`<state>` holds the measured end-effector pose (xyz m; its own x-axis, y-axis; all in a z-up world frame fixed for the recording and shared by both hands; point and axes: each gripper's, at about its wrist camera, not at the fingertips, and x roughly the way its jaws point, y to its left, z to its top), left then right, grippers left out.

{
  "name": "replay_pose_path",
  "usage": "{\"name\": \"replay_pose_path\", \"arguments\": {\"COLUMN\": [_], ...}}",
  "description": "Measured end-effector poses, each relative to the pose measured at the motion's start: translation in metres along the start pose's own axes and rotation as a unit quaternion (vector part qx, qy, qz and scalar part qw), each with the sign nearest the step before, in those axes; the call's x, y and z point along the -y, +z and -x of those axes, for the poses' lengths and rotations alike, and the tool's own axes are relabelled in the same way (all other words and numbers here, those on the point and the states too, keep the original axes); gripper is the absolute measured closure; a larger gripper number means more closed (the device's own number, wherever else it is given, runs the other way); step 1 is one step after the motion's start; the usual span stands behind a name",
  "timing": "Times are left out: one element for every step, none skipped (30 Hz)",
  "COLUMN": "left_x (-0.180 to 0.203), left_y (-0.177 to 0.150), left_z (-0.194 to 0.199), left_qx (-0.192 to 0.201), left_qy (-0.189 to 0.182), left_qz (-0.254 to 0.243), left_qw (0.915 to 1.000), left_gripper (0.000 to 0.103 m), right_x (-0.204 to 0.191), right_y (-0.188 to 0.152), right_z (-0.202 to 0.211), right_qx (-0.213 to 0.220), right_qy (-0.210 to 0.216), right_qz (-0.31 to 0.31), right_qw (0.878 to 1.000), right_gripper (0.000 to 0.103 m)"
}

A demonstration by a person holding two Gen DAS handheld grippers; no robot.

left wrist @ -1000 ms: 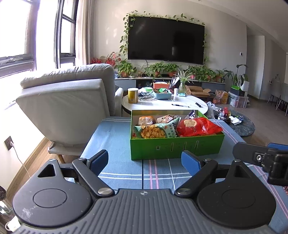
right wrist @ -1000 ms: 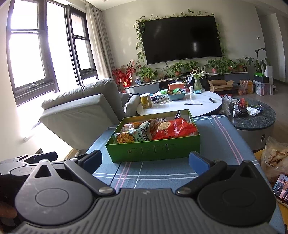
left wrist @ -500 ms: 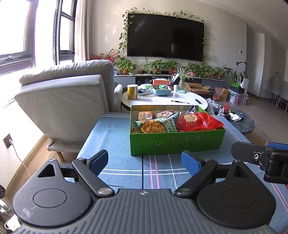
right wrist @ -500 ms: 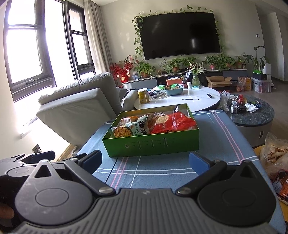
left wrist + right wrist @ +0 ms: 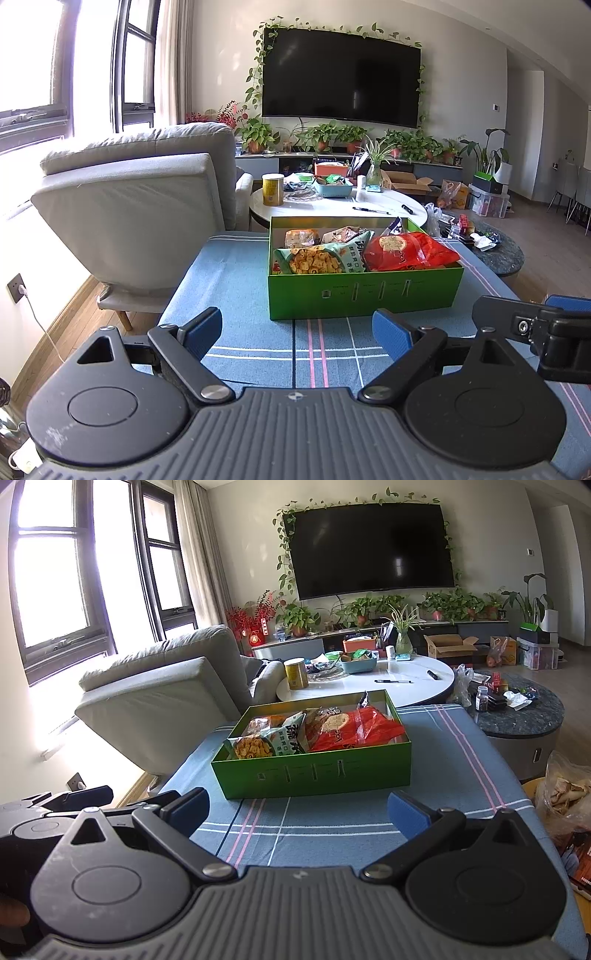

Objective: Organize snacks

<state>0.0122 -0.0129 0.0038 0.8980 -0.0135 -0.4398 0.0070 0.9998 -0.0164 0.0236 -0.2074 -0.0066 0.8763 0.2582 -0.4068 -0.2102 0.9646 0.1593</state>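
- On the blue checked desk (image 5: 236, 280), the green box (image 5: 364, 295) sits centrally, snack bags (image 5: 369, 251) packed inside.
- Near it, left hand-held gripper (image 5: 297, 334) and right hand-held gripper (image 5: 299, 812) hover with fingers spread wide, holding nothing.

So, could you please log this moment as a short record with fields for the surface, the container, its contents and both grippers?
surface: blue plaid tablecloth
container: green box, open-topped, resting on the cloth
contents: red snack bag on the right side, green chip bag at front left, other packets behind them
left gripper: open, empty, short of the box
right gripper: open, empty, short of the box
background: white round table with a yellow canister
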Motion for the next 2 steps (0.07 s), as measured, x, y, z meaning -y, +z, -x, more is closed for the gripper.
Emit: {"name": "replay_pose_path", "arguments": {"left_x": [0.0000,0.0000], "left_y": [0.0000,0.0001], "left_z": [0.0002,0.0002], "left_qx": [-0.001,-0.002], "left_qy": [0.001,0.002], "left_qz": [0.000,0.001], "left_qw": [1.0000,1.0000], "left_gripper": [0.015,0.015], "right_x": [0.0001,0.0001], "right_y": [0.0001,0.0001], "right_z": [-0.0002,-0.0002], "right_qx": [0.000,0.000], "right_qy": [0.000,0.000], "right_qz": [0.000,0.000], "right_qw": [1.000,1.000], "right_gripper": [0.018,0.018]}}
